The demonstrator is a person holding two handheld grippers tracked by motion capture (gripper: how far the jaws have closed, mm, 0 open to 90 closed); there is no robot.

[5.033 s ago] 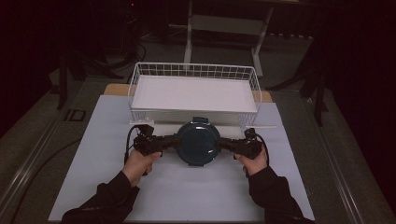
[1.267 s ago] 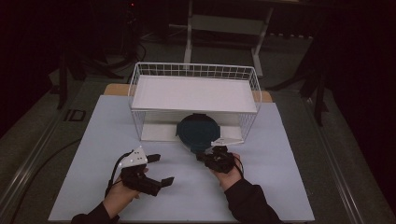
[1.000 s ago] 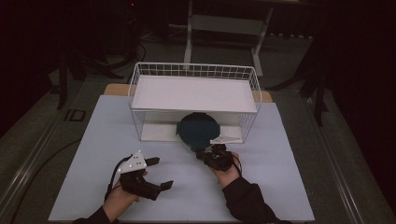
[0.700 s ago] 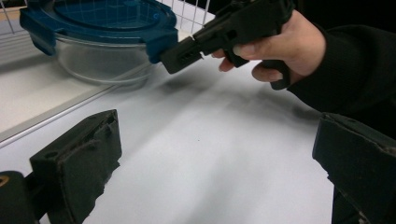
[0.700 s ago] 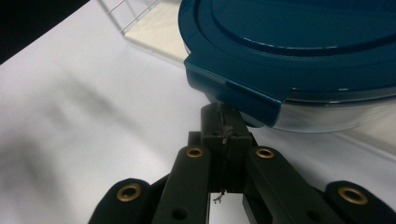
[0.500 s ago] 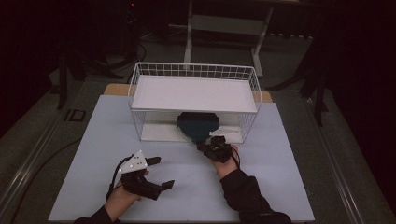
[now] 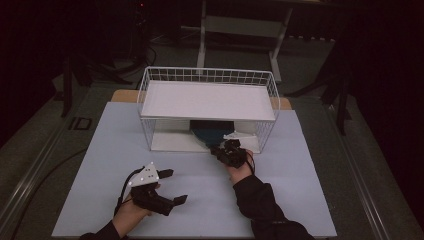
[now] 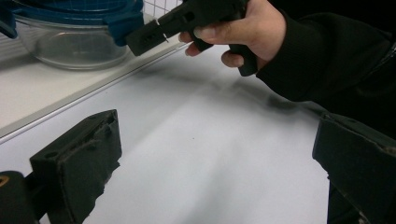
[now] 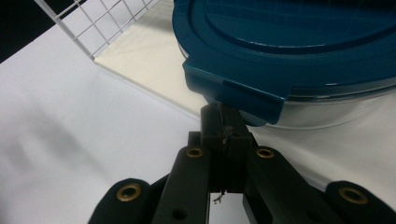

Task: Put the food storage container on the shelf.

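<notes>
dark surroundings frame a pale tabletop with a white wire rack standing on it, a flat shelf on top and a low base tray beneath. the glass bowl with the blue lid now sits on that base tray, under the shelf, with its near edge at the rack's open front.

five seconds ago both tools held the bowl between them on the open tabletop in front of the rack. about a second ago the left hand had already dropped away and the right was pushing alone, the bowl half out. now it is nearly all tucked in, so the job looks like stowing the bowl in the rack, and it seems close to done.

the right tool has its jaws pressed together with nothing between them, their tips touching the bowl just below a lid tab, more a shove than a grip. the left tool rests well apart on the near tabletop, jaws spread wide and empty; its own view shows the right hand at the rack.
</notes>
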